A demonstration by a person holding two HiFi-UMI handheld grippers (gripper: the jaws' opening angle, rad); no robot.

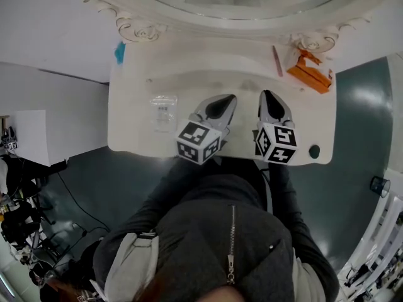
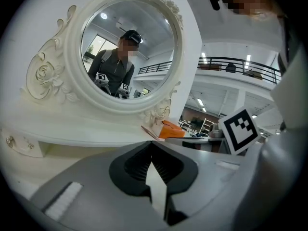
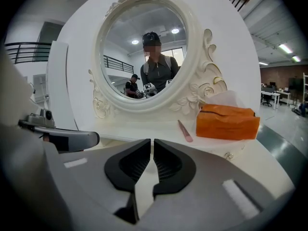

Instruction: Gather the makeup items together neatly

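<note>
Two grippers hover side by side over the front half of the white vanity table [image 1: 132, 87]. The left gripper [image 1: 225, 99] has its jaws together, tips touching, with nothing between them. The right gripper [image 1: 269, 95] has its jaws drawn in to a thin slit and is likewise empty. A clear plastic packet [image 1: 164, 112] lies flat on the tabletop just left of the left gripper. Farther back, on the right of the raised shelf, a pink stick [image 1: 277, 60] lies just beside an orange pouch [image 1: 310, 73]. Both are well apart from the packet. Behind them stands the oval mirror [image 1: 208, 19] in its carved white frame.
</note>
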